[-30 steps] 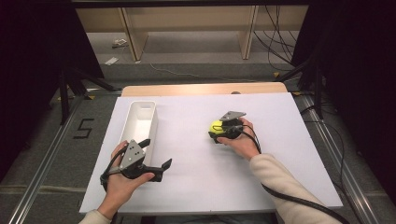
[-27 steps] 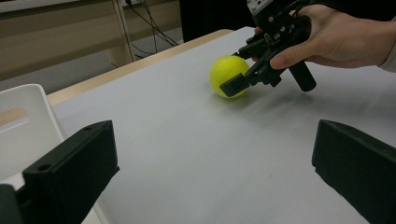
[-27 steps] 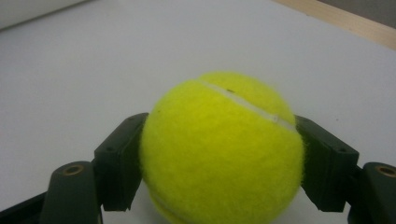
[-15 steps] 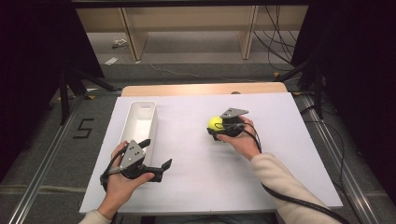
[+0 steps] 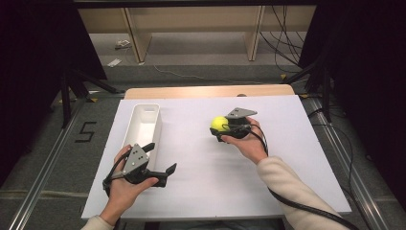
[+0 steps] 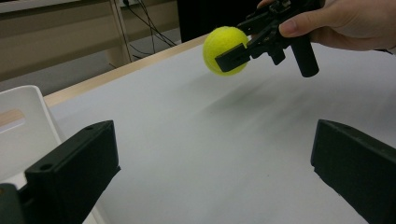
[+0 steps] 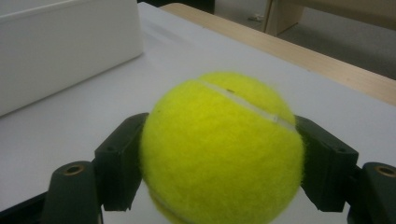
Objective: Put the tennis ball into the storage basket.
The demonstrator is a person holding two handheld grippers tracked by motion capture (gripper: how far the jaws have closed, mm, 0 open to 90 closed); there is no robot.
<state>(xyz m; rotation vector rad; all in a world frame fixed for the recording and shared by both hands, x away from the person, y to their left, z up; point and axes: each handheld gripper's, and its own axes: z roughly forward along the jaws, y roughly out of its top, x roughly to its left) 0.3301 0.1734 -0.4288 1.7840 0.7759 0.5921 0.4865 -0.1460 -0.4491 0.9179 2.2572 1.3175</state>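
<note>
Yellow tennis ball (image 5: 219, 123) sits clamped in the right gripper (image 5: 221, 130), lifted above the white table (image 5: 287, 158); left gripper (image 5: 160, 160) waits agape beside the white bin (image 5: 143, 125), delivery seemingly pending.

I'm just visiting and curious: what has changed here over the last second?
The right gripper, shut on the ball, has lifted it slightly off the table; the left gripper view shows the ball hanging above its shadow. It has barely shifted sideways. The left gripper stays open beside the near end of the white bin, which has not moved.
</note>
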